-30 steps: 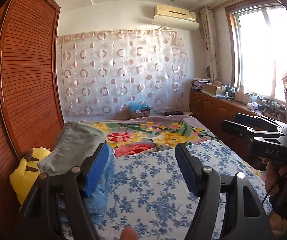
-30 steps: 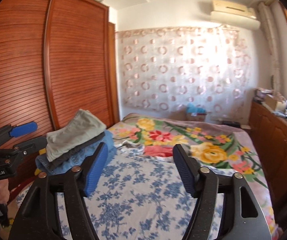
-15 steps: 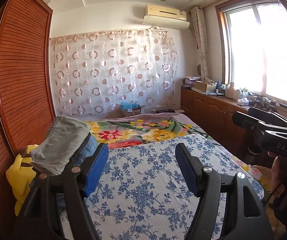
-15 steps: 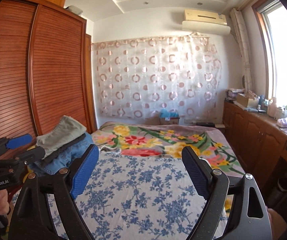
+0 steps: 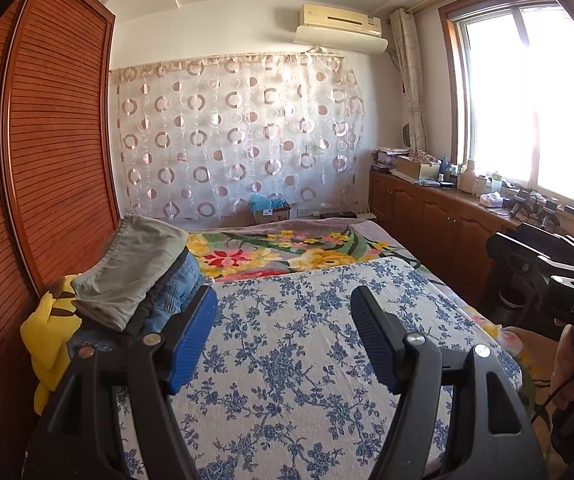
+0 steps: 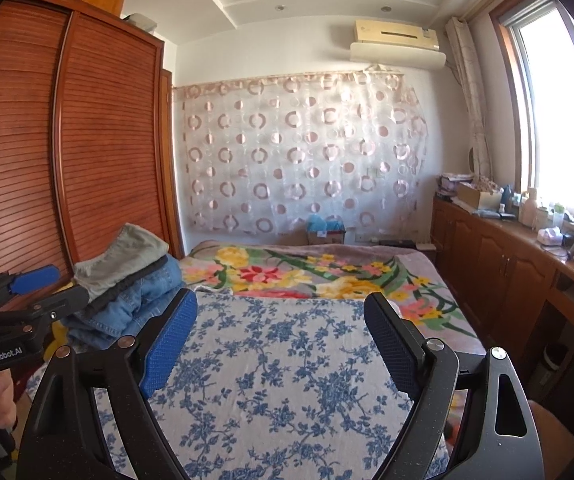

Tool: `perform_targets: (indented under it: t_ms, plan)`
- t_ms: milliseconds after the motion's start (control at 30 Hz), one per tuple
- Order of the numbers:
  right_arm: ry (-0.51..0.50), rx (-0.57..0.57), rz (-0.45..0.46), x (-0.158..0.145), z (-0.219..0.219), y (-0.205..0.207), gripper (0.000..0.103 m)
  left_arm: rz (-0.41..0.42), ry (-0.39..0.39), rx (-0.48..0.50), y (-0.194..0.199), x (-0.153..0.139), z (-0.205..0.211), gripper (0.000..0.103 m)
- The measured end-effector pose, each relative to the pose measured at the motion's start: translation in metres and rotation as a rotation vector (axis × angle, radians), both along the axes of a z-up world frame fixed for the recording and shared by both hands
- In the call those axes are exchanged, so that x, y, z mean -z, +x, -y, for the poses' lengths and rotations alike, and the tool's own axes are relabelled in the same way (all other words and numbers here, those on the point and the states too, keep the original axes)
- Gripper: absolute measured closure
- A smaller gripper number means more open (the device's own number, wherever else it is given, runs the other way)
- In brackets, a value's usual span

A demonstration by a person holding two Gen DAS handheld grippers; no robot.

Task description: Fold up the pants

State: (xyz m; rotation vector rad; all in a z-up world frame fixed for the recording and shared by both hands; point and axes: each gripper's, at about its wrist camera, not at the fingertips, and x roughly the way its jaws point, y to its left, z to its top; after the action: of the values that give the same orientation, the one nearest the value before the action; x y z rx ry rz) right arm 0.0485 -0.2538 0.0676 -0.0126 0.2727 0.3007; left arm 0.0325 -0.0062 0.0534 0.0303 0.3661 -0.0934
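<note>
A stack of folded pants (image 5: 139, 276) sits at the left edge of the bed: grey-green on top, a dark pair under it, blue jeans at the bottom. It also shows in the right wrist view (image 6: 127, 276). My left gripper (image 5: 283, 324) is open and empty above the blue-flowered sheet (image 5: 299, 340), right of the stack. My right gripper (image 6: 279, 328) is open and empty over the same sheet (image 6: 279, 360). Each gripper appears at the edge of the other's view, the right one (image 5: 547, 276) and the left one (image 6: 27, 304).
A yellow plush toy (image 5: 47, 340) lies behind the stack against the brown slatted wardrobe (image 5: 47, 152). A flowered blanket (image 6: 307, 272) covers the far half of the bed. A wooden cabinet (image 6: 507, 272) with clutter runs along the right under the window.
Both grippers have pulled back and risen from the bed. The right gripper has opened a little wider. The pants stack has not moved.
</note>
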Motion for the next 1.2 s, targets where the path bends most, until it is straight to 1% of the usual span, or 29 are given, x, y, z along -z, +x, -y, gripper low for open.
perform_targets:
  t_ms: [333, 767, 1200]
  plan:
    - [-0.004, 0.006, -0.025, 0.015, 0.004, -0.006, 0.016, -0.032, -0.008, -0.014, -0.009, 0.014, -0.002, 0.034]
    - [-0.014, 0.018, -0.052, 0.029, 0.002, -0.015, 0.016, -0.052, -0.014, -0.031, -0.01, 0.023, -0.006, 0.034]
    - [-0.009, 0.01, -0.067, 0.029, 0.004, -0.014, 0.016, -0.052, -0.013, -0.031, -0.01, 0.023, -0.006, 0.034]
